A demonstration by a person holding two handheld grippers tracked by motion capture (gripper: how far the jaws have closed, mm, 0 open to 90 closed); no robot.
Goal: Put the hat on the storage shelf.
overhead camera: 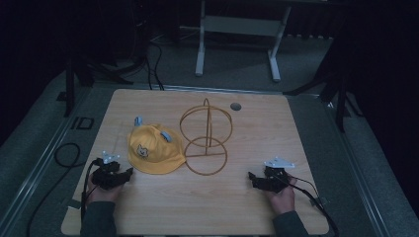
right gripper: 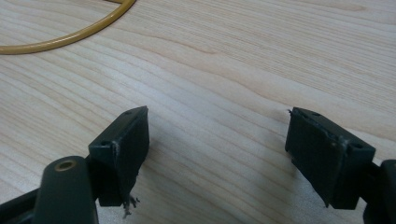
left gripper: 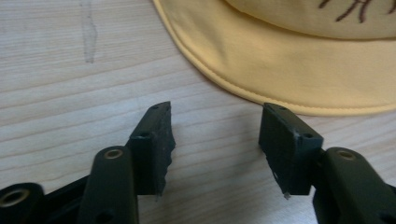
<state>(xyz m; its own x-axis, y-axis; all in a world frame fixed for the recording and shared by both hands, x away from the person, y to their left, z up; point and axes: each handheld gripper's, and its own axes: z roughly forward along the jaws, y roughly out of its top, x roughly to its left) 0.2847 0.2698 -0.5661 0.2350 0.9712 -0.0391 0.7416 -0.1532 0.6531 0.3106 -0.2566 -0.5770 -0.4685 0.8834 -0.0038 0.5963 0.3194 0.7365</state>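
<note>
A yellow cap (overhead camera: 150, 150) with a small animal patch and blue ear tabs lies flat on the wooden table (overhead camera: 197, 207), left of centre. Just right of it stands a gold wire hat stand (overhead camera: 206, 140) with a round base ring. My left gripper (overhead camera: 129, 173) rests low at the front left, open, its jaws pointing at the cap's brim (left gripper: 280, 70) a short way off with only bare wood between them. At the front right my right gripper (overhead camera: 252, 177) is open over bare table, and the stand's base ring (right gripper: 60, 39) curves past farther off.
A small grey round grommet (overhead camera: 235, 106) sits in the table near its far edge. Cables (overhead camera: 66, 155) trail off the table's left side and from each gripper. A white desk frame (overhead camera: 237, 34) stands on the floor beyond the table.
</note>
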